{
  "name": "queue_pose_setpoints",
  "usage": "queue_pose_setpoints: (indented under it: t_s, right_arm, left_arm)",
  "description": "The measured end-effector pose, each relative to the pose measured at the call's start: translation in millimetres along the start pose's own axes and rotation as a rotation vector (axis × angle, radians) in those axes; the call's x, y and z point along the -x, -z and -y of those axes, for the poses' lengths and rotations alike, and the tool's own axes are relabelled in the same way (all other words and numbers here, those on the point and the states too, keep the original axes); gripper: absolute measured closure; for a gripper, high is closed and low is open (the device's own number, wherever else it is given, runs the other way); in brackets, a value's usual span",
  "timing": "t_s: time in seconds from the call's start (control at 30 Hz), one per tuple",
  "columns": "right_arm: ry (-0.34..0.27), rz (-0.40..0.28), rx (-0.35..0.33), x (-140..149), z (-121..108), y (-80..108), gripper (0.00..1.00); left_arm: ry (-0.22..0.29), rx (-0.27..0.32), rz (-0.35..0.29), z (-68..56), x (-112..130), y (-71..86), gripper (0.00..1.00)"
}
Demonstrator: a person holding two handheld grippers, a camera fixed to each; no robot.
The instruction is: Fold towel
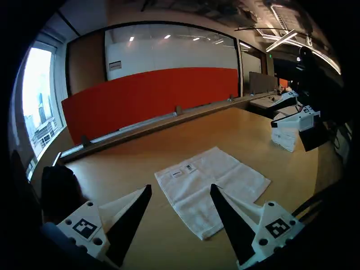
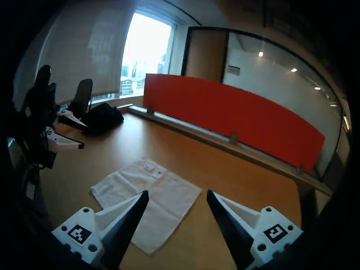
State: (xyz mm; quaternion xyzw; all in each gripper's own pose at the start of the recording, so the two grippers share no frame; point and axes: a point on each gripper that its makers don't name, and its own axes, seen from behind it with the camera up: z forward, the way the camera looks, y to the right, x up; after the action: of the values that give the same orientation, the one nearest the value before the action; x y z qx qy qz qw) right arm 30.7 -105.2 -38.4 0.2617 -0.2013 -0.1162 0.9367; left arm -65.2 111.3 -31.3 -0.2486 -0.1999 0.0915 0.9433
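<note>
**Towel.** The white towel lies spread flat on the wooden counter. Two small labels sit near its far edge, as seen in the left gripper view. No finger of either tongs presses on the towel.

**Left tongs.** The left tongs are released, fingers wide apart with nothing between them. They are positioned at the near side of the towel. One finger overlaps the towel's near corner in the picture; the other lies over bare counter beside the towel.

**Right tongs.** The right tongs are likewise released and hold nothing. They are positioned at the near edge of the towel, as seen in the right gripper view.

**Surroundings.** Beyond the towel, a red partition runs along the counter's far edge. A dark bag rests on the counter well apart from the towel, below a bright window.
</note>
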Motion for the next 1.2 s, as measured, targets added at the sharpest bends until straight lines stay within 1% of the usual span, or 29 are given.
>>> queue_pose_setpoints:
  t_s: [0.2,0.3,0.4,0.6,0.9,1.2]
  right_arm:
    - [0.009,0.037,-0.025,26,13,-9.5,0.0]
    - [0.013,0.053,-0.039,38,20,-13.8,0.0]
    - [0.018,0.069,-0.051,51,26,-19.0,0.0]
    - [0.016,0.103,-0.064,76,34,-29.2,0.0]
    - [0.001,0.162,-0.087,114,45,-39.8,0.0]
    - [0.014,0.229,-0.124,149,59,-46.5,0.0]
  left_arm:
    - [0.012,-0.004,0.037,-5.8,30,-9.0,0.03]
    - [0.019,0.005,0.053,-10.8,42,-12.8,0.03]
    - [0.016,0.017,0.074,-14.6,55,-16.1,0.03]
    - [-0.005,0.039,0.114,-20.0,77,-23.0,0.03]
    - [-0.005,0.074,0.17,-26.6,105,-35.5,0.03]
    - [-0.018,0.113,0.231,-34.8,128,-45.7,0.03]
